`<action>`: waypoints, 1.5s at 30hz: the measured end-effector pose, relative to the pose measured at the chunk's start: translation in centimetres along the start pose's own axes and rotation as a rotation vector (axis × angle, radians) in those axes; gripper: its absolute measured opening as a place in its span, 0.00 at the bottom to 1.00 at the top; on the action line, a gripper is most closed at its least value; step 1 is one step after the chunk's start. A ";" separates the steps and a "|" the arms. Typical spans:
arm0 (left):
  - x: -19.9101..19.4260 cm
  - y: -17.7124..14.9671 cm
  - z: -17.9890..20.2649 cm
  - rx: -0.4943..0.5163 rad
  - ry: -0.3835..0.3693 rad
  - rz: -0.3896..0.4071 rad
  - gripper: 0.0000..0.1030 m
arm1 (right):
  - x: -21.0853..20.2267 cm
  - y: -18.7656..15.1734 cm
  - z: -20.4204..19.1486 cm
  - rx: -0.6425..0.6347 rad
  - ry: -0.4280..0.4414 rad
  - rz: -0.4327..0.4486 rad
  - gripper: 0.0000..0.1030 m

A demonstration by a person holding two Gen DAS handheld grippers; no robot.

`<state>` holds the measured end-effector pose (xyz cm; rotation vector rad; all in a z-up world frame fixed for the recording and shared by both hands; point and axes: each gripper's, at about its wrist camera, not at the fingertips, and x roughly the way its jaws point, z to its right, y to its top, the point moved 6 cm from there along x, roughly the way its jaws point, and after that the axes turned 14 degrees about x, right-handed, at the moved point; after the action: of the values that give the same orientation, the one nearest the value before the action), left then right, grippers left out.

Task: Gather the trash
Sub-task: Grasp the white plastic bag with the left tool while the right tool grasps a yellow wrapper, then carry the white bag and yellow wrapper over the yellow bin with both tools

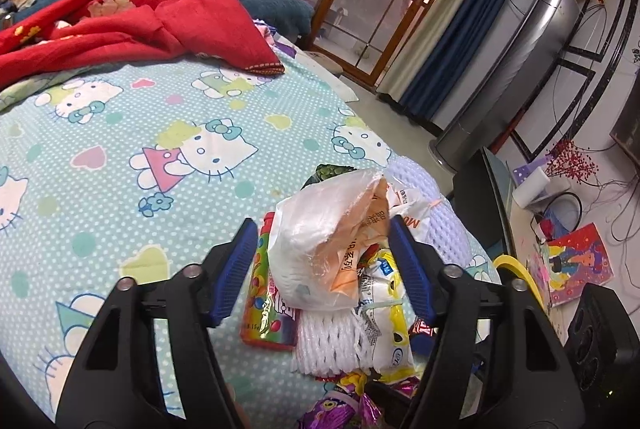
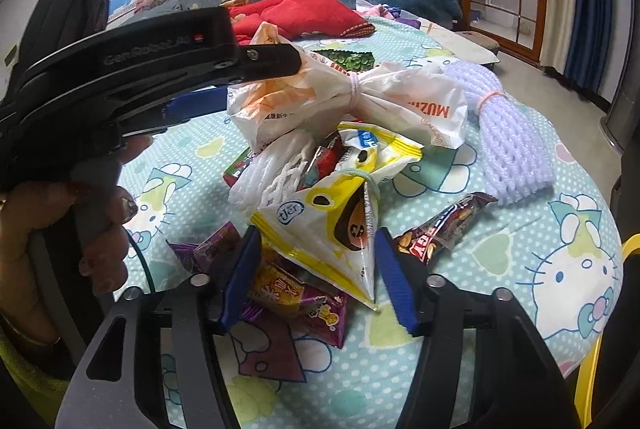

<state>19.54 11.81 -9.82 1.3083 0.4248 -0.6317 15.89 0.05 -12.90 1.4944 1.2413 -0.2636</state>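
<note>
My left gripper [image 1: 322,261] half-open around the tied white bag [image 1: 320,249], pads not pressing, my right gripper [image 2: 316,273] half-open around the yellow wrapper [image 2: 324,229], pads just beside it

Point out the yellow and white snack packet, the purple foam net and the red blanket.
yellow and white snack packet [image 2: 324,225]: right wrist view, its printed front.
purple foam net [image 2: 512,145]: right wrist view, its mesh body.
red blanket [image 1: 132,25]: left wrist view, its folded middle.

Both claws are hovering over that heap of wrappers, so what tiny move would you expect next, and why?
Probably squeeze both shut. The left gripper already straddles the tied white plastic bag, and the right gripper straddles the yellow-and-white snack packet. Neither pair of pads looks pressed on yet, so closing seems the natural step before lifting.
</note>
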 end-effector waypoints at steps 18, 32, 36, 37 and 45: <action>-1.6 -0.1 -0.2 -0.025 -0.030 0.048 0.19 | -3.2 0.2 -0.3 -0.024 0.073 0.093 0.08; -6.0 1.5 0.6 -0.023 -0.037 0.145 0.18 | -8.2 2.1 -0.1 0.023 0.123 0.202 0.06; -7.2 2.0 1.0 -0.015 -0.037 0.170 0.18 | -9.6 2.7 0.3 0.050 0.131 0.226 0.06; -7.4 2.0 1.1 -0.013 -0.037 0.174 0.18 | -10.1 2.9 0.6 0.063 0.136 0.232 0.06; -9.2 2.8 2.7 0.021 -0.063 0.209 0.18 | -13.6 4.1 2.1 0.112 0.141 0.298 0.06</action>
<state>14.15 11.27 -1.41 1.3284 0.2265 -0.5011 14.36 -8.32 -1.36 1.7958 1.1086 -0.0297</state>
